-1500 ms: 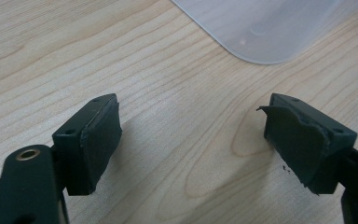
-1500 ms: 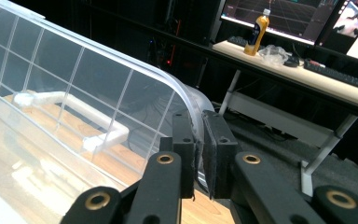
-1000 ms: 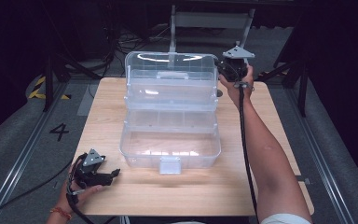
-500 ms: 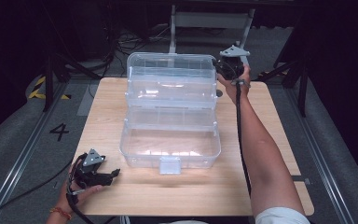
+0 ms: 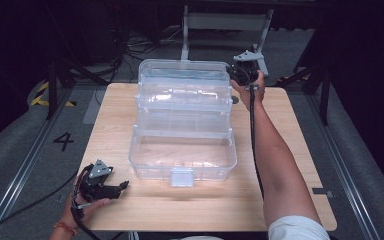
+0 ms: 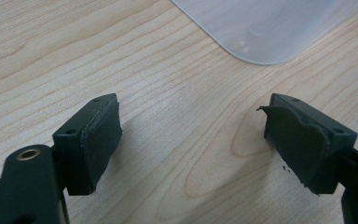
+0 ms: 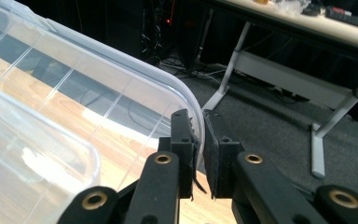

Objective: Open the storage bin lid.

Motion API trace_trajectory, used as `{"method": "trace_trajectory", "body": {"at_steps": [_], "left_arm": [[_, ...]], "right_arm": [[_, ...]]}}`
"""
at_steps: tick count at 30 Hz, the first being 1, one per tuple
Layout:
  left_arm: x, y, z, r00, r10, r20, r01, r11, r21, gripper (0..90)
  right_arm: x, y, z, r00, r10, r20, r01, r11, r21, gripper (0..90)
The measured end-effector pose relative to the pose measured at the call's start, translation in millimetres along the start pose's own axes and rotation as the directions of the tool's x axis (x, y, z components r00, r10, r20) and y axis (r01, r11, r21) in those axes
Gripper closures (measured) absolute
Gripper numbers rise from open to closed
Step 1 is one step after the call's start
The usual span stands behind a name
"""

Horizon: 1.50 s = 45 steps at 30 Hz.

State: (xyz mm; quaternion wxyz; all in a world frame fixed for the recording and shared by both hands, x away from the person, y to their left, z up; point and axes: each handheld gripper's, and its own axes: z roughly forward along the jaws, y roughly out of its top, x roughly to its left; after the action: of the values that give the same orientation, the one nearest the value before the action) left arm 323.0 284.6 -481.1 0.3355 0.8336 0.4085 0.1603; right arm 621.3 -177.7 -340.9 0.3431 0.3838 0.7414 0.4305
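The high view looks forward and down over the whole light wooden table (image 5: 280, 150). The left gripper view sits close above its near-left corner; the right faces outward past its far edge.

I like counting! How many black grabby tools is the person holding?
2. The left tool rests open on the wooden table at its near left corner. The right tool pinches the far right rim of the clear plastic box.
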Motion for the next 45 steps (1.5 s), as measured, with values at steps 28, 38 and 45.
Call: {"method": "trace_trajectory", "body": {"at_steps": [28, 38, 45], "left_arm": [[0.2, 0.3, 1.2, 1.0000, -0.002, 0.006, 0.002, 1.0000, -0.006, 18.9], [0.5, 0.4, 1.1, 1.0000, 0.002, 0.005, -0.002, 1.0000, -0.005, 18.9], [0.6, 0.5, 1.1, 1.0000, 0.002, 0.005, -0.002, 1.0000, -0.005, 18.9]], "right_arm": [[0.5, -30.2, 34.3, 0.9992, 0.040, 0.005, -0.040, 0.989, 0.144, 79.2], [1.1, -31.3, 32.0, 0.9989, 0.046, -0.001, -0.045, 0.989, 0.140, 75.7], [1.5, -28.2, 26.1, 0.9992, 0.040, -0.004, -0.040, 0.992, 0.117, 75.1]]}}
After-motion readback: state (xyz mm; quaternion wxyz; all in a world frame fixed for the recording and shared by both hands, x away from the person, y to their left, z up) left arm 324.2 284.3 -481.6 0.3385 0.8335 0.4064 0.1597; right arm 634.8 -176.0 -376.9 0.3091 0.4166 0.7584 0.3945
